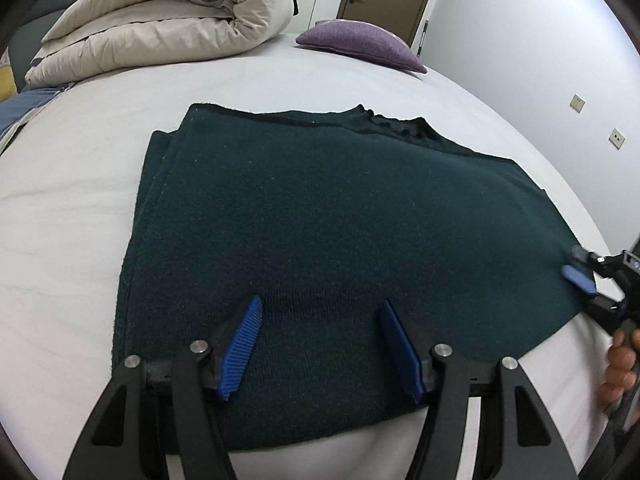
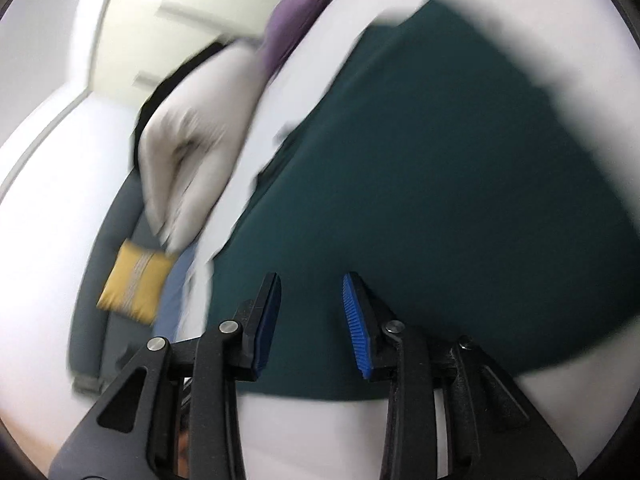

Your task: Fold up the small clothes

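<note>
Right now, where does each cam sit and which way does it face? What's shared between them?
Left wrist: on the left tool, angled down across the white bed at the dark green garment, duvet and purple pillow beyond; shows its own open blue pads, plus the right tool and a hand at the right edge.
Right wrist: on the right tool, rolled and motion-blurred, facing the garment; shows only its own fingers, apart.
Shared: garment, bed, duvet, purple pillow.

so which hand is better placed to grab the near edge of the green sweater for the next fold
Left, probably. The left gripper hangs open over the dark green sweater's near hem, squarely centred; the right gripper, also open, sits off at its side edge.
</note>
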Tool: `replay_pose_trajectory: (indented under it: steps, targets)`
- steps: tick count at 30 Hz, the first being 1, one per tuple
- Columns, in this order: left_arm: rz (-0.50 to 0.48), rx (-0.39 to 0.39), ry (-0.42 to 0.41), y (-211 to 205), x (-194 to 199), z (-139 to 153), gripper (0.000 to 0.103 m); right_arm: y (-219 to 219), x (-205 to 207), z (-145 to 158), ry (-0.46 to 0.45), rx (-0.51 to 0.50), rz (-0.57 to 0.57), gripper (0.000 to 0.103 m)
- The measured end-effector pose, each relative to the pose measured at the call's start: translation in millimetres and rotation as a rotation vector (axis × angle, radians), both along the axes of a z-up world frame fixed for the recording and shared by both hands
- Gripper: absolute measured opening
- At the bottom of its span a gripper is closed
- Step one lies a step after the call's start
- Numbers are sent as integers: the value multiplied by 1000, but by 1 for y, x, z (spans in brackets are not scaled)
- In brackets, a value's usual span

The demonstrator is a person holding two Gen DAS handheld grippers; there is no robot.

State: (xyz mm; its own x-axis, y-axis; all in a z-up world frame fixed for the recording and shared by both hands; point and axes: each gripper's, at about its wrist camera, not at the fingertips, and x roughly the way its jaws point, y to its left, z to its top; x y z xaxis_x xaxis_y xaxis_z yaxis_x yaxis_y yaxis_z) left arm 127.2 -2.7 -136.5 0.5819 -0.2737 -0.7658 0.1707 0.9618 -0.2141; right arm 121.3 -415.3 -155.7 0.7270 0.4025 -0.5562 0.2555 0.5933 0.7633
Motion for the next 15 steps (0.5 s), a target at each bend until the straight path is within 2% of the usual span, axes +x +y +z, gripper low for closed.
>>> replay_pose_trajectory:
  steps: [2,4,5,8,10,12,14,15]
  targets:
    - [0,8,-2,-1,-1,-1,64,-25,-14,14,9,-56,-97,32]
    - [-1,16,-3,-2,-1,-1,64,-37,-28,28,1,-38,-151,35]
    - [-1,19,-3,-2,-2,-1,64,-39,-30,35,-14,-29,-141,35]
    - [-1,27,-5,-4,-3,-2,65,1,-15,58,-67,-55,-2,35]
    - [-1,26,-5,-3,-3,-2,65,47,-1,68,-86,-69,103,35]
    - [-2,23,-5,-3,-3,-2,64,87,19,66,-99,-56,183,35]
    - [-2,25,-6,-4,-3,-2,65,115,30,60,-81,-52,239,42]
    - [-2,26,-7,-4,-3,-2,65,122,33,57,-70,-50,256,42]
